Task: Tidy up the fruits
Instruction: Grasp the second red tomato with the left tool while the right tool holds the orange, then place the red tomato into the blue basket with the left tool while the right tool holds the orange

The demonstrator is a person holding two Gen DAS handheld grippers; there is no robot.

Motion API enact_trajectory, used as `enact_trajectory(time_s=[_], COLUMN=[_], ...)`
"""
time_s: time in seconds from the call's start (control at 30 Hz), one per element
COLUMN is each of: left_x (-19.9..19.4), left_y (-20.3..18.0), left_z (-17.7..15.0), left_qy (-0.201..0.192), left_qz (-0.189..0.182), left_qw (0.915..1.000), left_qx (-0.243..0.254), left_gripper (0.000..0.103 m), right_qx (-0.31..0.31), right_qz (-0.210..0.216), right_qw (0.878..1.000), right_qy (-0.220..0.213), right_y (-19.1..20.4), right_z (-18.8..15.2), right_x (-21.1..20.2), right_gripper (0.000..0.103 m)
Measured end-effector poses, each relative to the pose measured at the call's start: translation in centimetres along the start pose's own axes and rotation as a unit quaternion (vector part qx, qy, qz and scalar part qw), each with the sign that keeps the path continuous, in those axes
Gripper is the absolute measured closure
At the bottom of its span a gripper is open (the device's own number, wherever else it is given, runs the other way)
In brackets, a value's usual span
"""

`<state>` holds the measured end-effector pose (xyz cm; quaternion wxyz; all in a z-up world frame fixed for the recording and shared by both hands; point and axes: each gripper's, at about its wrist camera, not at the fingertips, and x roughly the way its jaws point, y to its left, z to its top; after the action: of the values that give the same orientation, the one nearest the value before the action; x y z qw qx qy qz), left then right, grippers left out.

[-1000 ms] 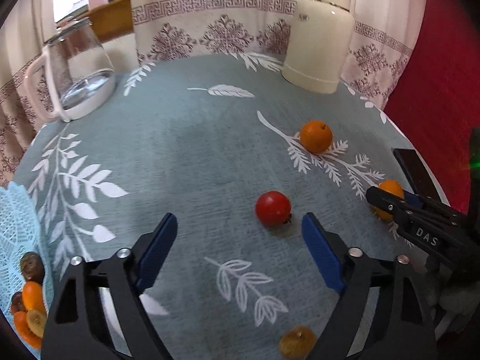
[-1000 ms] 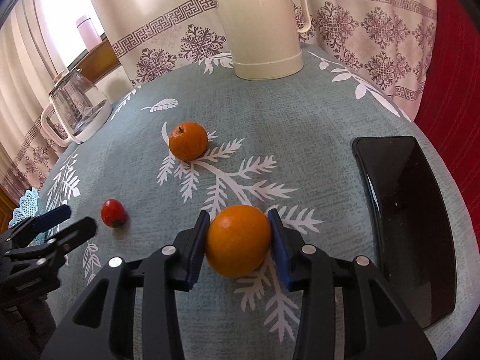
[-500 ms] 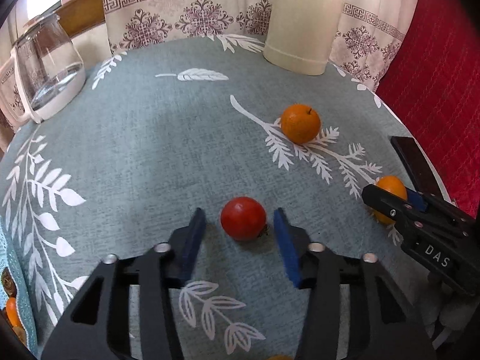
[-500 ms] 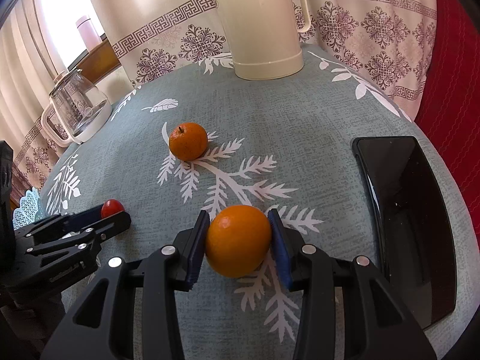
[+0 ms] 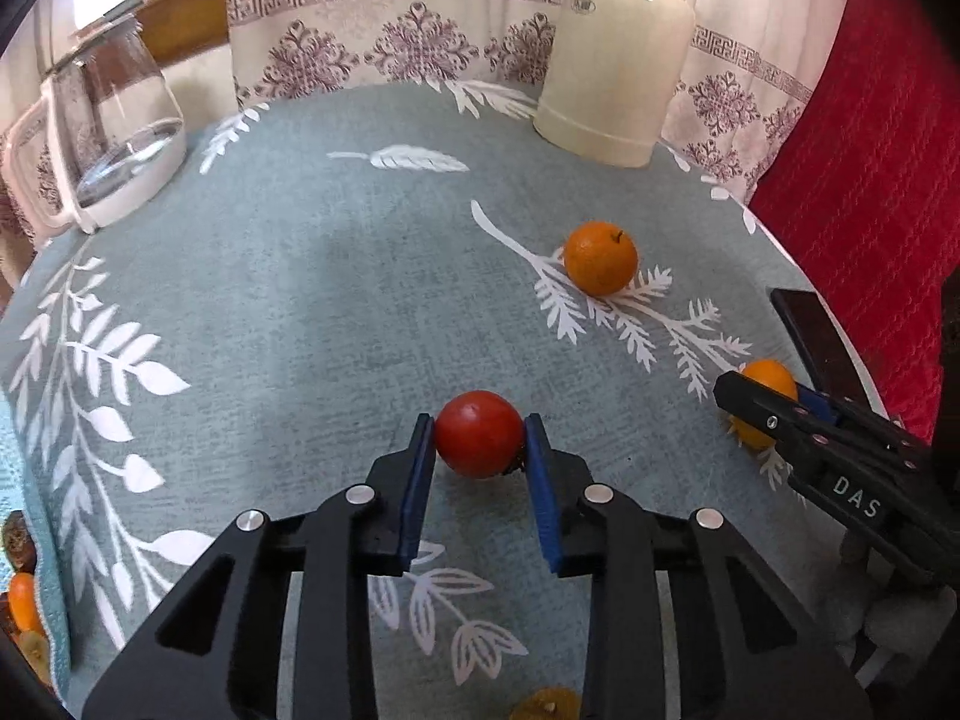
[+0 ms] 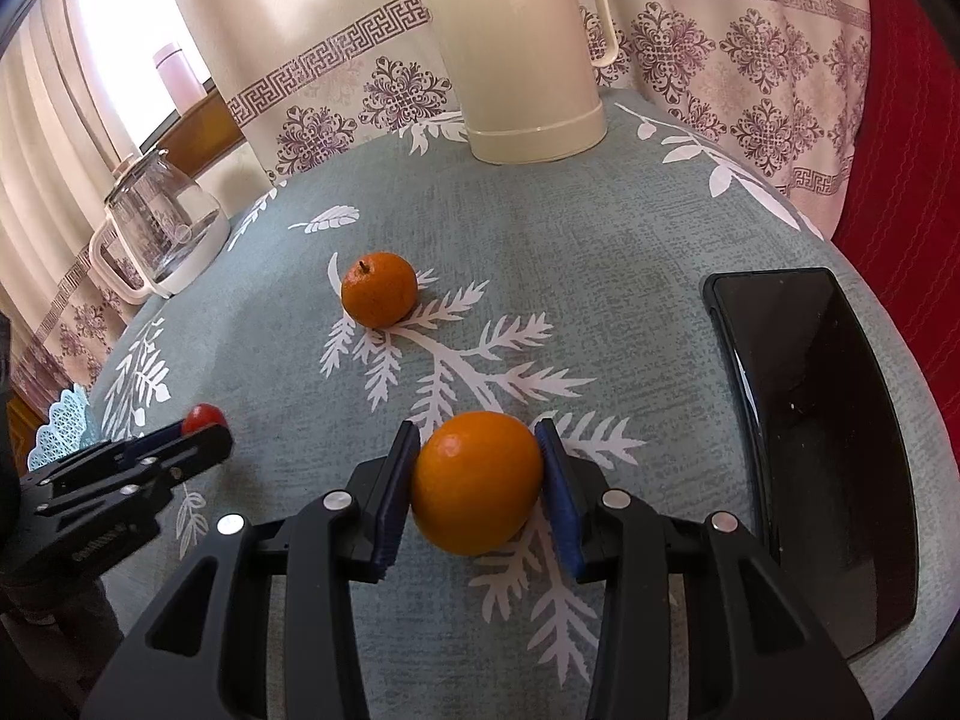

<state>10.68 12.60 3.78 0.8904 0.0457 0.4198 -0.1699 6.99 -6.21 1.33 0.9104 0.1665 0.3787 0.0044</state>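
Red round tomato (image 5: 478, 441) is clamped by left tool (image 5: 478, 438); smooth round orange (image 6: 475, 482) is clamped by right tool (image 6: 477, 468), both on desk (image 5: 312, 300).

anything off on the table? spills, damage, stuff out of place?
No spills or damage visible. Only oddity: a black smartphone lies among the fruit at the edge of the teal leaf-print tablecloth, near the red chair.

Black gripper (image 5: 480, 438) frames, blue pads, silver screws, white "DAS" mark
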Motion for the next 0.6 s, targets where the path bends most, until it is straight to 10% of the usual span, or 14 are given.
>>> enact_trajectory(time_s=[0.6], left_x=[-6.2], left_y=[3.5], left_z=[-0.9], left_qy=[-0.048], left_qz=[0.038], left_qw=[0.9973], left_qx=[-0.041], left_gripper=[0.072], right_qx=[0.001], right_qz=[0.03], right_qw=[0.999], right_qy=[-0.029], right_y=[0.1], right_z=[-0.1], right_x=[-1.4], right_gripper=[0.063])
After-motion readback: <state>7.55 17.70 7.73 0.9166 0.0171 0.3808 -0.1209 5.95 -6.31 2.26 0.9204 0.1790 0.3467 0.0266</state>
